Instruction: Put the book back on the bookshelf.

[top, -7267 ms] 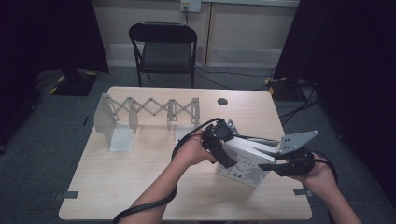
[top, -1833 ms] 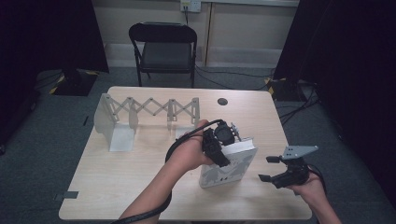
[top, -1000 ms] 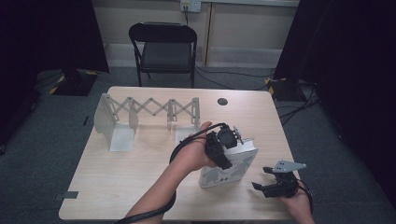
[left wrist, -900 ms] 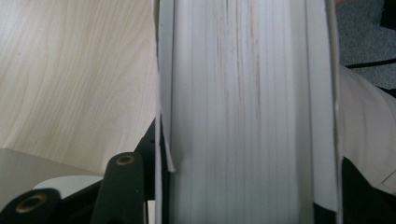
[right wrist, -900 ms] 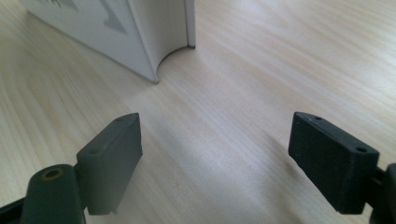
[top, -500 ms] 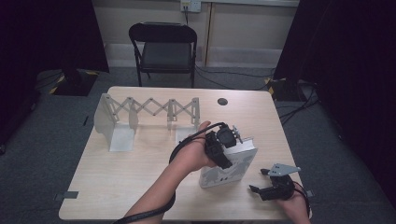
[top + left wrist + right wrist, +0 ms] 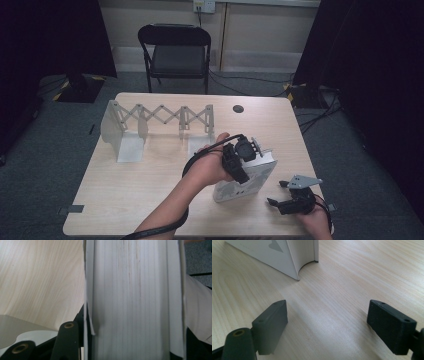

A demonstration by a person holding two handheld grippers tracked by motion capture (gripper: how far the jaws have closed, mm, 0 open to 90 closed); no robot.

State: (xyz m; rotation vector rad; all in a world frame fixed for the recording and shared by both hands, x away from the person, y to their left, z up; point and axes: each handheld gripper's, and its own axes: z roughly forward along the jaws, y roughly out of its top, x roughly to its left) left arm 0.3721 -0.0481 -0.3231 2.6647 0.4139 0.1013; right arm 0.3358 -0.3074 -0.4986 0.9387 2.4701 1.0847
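Observation:
A thick white book (image 7: 245, 184) stands on edge on the light wooden table (image 7: 125, 200), right of centre. My left gripper (image 7: 252, 152) reaches over its top and is shut on it. Its jaws have just been closing, with the book between them. In the left gripper view the book's page edge (image 7: 132, 300) runs up between the two black jaws. My right gripper (image 7: 277, 194) rests low near the table's front right corner, open and holding nothing. In the right gripper view, the right gripper (image 7: 329, 320) points at the book's lower corner (image 7: 277, 257), a short way off.
A white accordion-style rack (image 7: 160, 117) stands stretched along the back left of the table. A small dark round cap (image 7: 238, 108) sits near the back edge. A black folding chair (image 7: 175, 50) stands beyond the table. The table's right edge is close to my right hand.
The right gripper has let go of the book and drawn back toward the front edge. The book, earlier leaning between both grippers, stands upright in the left gripper. Little has moved in the last half second.

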